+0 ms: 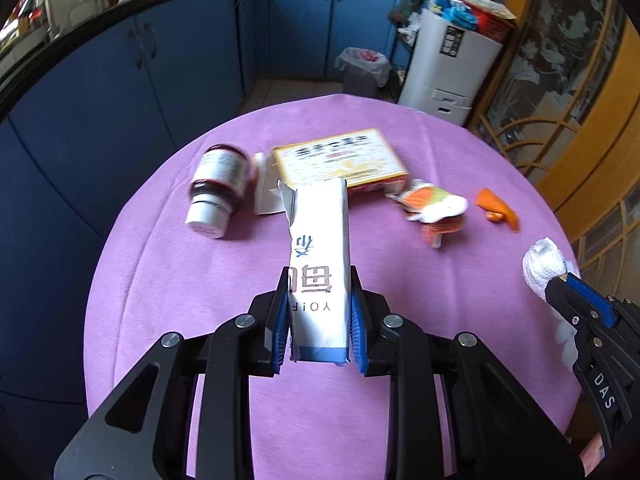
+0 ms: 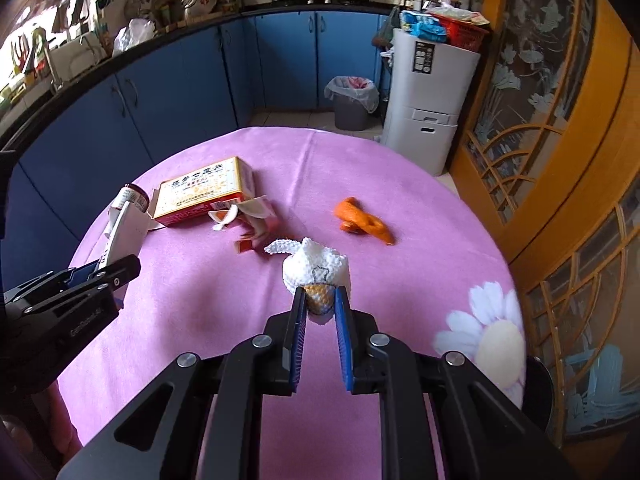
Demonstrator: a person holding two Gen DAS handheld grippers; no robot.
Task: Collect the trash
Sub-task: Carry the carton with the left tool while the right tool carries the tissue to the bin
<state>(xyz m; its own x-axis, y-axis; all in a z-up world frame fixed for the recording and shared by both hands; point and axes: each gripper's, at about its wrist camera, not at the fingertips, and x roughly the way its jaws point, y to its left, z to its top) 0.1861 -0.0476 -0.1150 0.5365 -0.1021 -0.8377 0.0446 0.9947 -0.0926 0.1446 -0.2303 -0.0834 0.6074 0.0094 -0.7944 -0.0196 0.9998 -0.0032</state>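
Note:
My left gripper point(image 1: 320, 280) is shut on a white carton with a blue base point(image 1: 318, 264), held above the purple tablecloth point(image 1: 160, 300). My right gripper point(image 2: 320, 294) is shut on a crumpled white paper towel wad point(image 2: 316, 268); it also shows in the left wrist view point(image 1: 544, 264). On the cloth lie a dark bottle with a white cap point(image 1: 218, 188), a yellow medicine box point(image 1: 344, 158), a torn orange-and-white wrapper point(image 1: 434, 210) and orange peel point(image 1: 496, 208). A grey trash bin with a plastic liner point(image 2: 352, 100) stands on the floor beyond the table.
Blue kitchen cabinets point(image 2: 180, 92) curve along the left and back. A white storage unit point(image 2: 428, 96) stands right of the bin. A wooden glass door point(image 2: 560, 120) is at the right. The left gripper shows in the right wrist view point(image 2: 116, 272).

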